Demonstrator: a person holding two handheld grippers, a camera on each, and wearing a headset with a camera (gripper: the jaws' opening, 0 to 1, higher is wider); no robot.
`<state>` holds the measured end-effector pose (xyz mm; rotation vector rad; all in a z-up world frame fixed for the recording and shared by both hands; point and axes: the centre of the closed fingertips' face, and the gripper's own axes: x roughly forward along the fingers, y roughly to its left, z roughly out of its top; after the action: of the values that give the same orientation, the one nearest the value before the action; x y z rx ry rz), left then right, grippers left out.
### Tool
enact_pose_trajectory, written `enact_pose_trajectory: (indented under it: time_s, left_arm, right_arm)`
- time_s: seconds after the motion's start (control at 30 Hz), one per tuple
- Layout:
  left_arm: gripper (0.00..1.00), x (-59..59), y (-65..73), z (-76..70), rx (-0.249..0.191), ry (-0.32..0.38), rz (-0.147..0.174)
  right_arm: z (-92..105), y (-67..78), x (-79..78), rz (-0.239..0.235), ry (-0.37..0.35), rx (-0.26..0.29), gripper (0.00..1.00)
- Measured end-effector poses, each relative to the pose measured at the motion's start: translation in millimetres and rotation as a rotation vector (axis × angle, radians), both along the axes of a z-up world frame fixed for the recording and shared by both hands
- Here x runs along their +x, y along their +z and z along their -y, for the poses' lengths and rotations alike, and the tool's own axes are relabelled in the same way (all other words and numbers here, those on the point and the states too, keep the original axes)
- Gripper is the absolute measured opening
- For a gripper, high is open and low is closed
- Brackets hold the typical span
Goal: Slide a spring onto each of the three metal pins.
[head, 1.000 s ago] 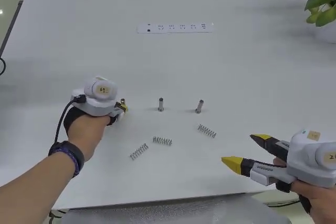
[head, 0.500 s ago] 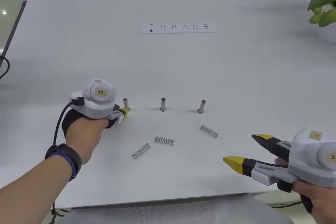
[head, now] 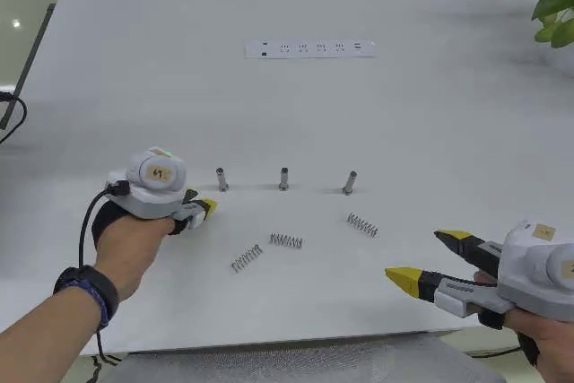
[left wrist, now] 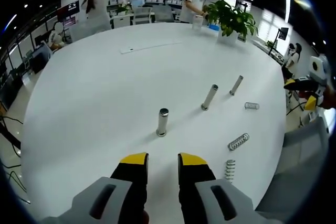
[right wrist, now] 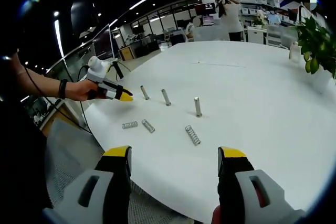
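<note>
Steel pins bare, springs loose; left gripper slightly ajar, right gripper wide

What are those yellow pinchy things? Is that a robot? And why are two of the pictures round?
It is not a robot. A person holds a grabbing tool in each hand: the left gripper and the right gripper. Each has two yellow-tipped jaws that pinch.

The big picture comes from a camera on the person's head, looking down at the white table. The two round pictures come from small cameras riding on the tools, looking out along their jaws.

On the table, three metal pins stand in a row. Three small springs lie in front of them, none on a pin yet. Further back lies a white power strip.

Nothing is held. The right jaws are wide apart, the left ones a little apart.
</note>
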<state>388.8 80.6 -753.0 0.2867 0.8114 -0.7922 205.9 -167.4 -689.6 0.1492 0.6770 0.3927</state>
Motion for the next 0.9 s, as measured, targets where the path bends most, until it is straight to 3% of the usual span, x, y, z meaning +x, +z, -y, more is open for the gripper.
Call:
enact_pose_trajectory:
  time_s: [0.2, 0.9]
  left_arm:
    - [0.18, -4.2, 7.7, -5.0, -0.025, -0.007, 0.010]
    - [0.35, -14.2, 48.3, -16.9, -0.104, -0.056, 0.095]
  right_arm:
    - [-1.1, -1.1, 0.4, 0.000, 0.002, 0.003, 0.66]
    - [0.0, 0.3, 4.8, 0.007, 0.007, 0.005, 0.66]
